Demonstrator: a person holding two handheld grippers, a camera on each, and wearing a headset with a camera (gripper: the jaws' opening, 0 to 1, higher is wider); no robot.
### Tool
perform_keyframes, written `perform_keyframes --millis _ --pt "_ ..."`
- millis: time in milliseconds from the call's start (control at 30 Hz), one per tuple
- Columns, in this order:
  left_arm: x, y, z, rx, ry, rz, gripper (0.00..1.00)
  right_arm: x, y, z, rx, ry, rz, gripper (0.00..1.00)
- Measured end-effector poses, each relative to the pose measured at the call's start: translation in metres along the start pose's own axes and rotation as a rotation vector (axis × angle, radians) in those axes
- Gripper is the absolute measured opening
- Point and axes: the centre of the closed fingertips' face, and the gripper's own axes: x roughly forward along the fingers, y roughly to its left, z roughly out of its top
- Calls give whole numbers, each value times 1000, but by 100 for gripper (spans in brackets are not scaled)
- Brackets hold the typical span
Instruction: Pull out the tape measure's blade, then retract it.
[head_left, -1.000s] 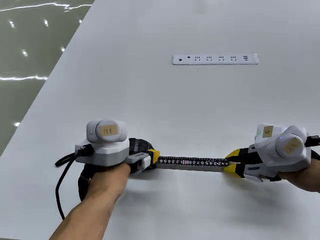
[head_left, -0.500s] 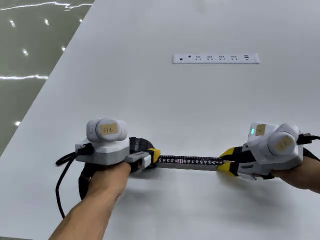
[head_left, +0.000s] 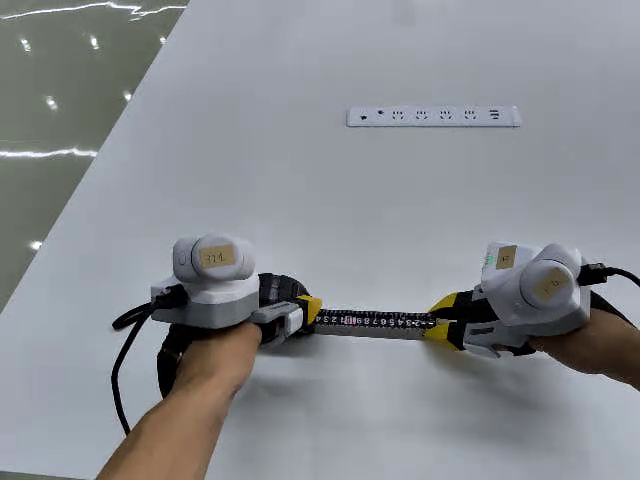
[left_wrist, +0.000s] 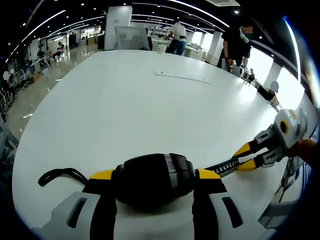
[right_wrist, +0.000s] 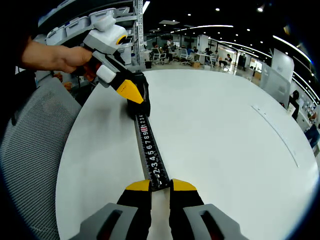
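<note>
Closed left tool (head_left: 304, 313), closed right tool (head_left: 441, 320)

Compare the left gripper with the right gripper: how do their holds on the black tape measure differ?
The left gripper clamps the rounded black case; the right gripper pinches the end of the dark numbered blade. The left gripper's jaws stand wide apart around the case; the right gripper's nearly meet. Both have yellow-tipped jaws and face each other over the white table.

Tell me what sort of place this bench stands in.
Probably a large open-plan office or lab floor: a long white table with a power strip, a mesh office chair, and more desks beyond.
</note>
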Motion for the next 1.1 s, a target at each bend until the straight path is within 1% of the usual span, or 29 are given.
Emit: perform_keyframes --millis 1100 --pt "-1 -1 -1 -10 3 -7 56 22 9 23 -8 -14 35 9"
